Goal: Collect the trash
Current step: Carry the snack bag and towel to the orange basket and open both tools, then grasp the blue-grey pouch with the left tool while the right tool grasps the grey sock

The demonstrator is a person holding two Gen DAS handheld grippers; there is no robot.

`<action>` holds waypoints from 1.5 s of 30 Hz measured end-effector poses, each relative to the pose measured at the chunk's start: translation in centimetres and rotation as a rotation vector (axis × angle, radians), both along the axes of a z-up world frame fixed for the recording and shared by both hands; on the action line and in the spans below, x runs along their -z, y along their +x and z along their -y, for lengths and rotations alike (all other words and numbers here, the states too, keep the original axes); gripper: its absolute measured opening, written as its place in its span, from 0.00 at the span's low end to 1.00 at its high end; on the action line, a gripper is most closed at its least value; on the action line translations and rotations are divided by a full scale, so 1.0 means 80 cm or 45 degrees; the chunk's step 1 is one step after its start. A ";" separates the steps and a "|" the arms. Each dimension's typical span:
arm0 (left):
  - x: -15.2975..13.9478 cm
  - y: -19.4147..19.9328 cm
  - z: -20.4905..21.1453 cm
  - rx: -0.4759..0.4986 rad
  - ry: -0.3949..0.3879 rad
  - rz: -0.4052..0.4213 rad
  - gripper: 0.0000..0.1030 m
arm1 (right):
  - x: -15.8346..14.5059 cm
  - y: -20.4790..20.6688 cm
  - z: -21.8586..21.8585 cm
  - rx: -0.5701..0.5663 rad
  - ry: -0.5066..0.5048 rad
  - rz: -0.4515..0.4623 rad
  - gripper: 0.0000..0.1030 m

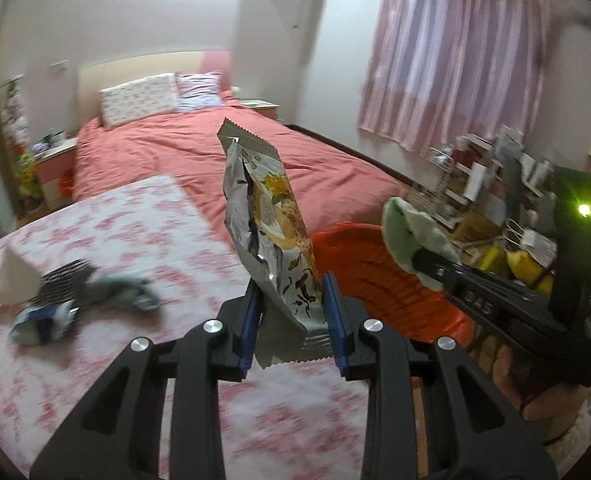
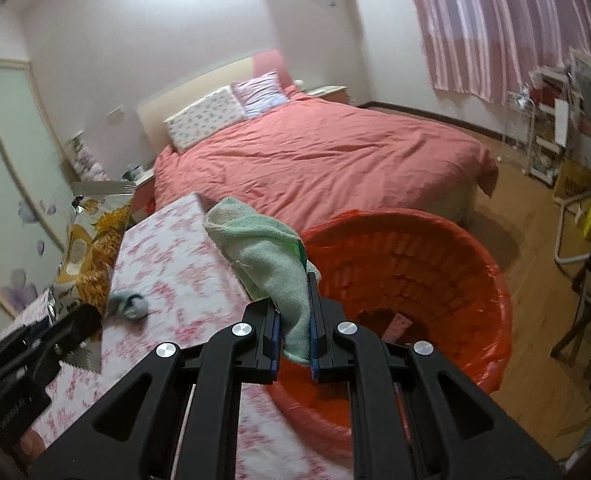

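The left gripper (image 1: 291, 312) has its blue-padded fingers (image 1: 251, 320) pressed narrowly on the lower part of an empty snack wrapper (image 1: 267, 216), which stands upright from the jaws, its crimped silver top edge toward twelve o'clock and its torn side gaping at nine. The right gripper (image 2: 295, 336) has its fingers (image 2: 273, 340) nearly together, pinching a pale green cloth (image 2: 267, 256) that rises from the jaws and flops toward eleven o'clock.

In the left wrist view, the right gripper (image 1: 419, 260) shows at three o'clock with the green cloth (image 1: 407, 232) bunched at its tip, held above the orange bin (image 1: 359, 264). In the right wrist view, the orange bin (image 2: 455, 264), lined with orange plastic, sits from the jaws out toward three o'clock; something flat lies at its bottom, too dim to name. The left gripper (image 2: 71, 320) with the wrapper (image 2: 91, 248) appears there at nine o'clock.

Both grippers hang over a table covered in a pink-flowered cloth (image 1: 135, 216). At nine o'clock on it in the left wrist view lie a white crumpled tissue (image 1: 13, 280), a dark striped item (image 1: 65, 280), a blurred grey-green bundle (image 1: 123, 292) and a blue-and-white packet (image 1: 41, 322). Beyond, at twelve, is a bed with a coral cover (image 1: 199, 148) and two pillows (image 1: 139, 98); pink curtains (image 1: 455, 48) hang at two o'clock.
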State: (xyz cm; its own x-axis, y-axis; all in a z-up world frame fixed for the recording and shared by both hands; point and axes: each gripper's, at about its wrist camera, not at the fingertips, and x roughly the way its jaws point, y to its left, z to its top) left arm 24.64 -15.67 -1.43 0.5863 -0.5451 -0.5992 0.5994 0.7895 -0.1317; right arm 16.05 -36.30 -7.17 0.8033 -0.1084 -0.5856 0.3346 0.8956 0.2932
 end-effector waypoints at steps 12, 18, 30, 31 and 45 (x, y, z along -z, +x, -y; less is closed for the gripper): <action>0.060 0.025 0.111 0.110 0.109 -0.096 0.51 | 0.038 0.010 0.080 0.105 0.119 -0.050 0.42; 0.078 0.036 0.098 0.054 0.157 -0.112 0.55 | 0.050 0.005 0.081 0.115 0.129 -0.081 0.52; 0.077 0.045 0.020 -0.141 0.227 -0.058 0.63 | 0.042 0.007 0.055 0.075 0.029 -0.113 0.54; 0.077 0.047 0.011 -0.166 0.234 -0.050 0.63 | 0.041 0.007 0.051 0.070 0.022 -0.114 0.54; 0.081 0.122 -0.176 -0.761 0.329 -0.039 0.79 | 0.039 0.023 -0.033 -0.123 -0.016 -0.148 0.55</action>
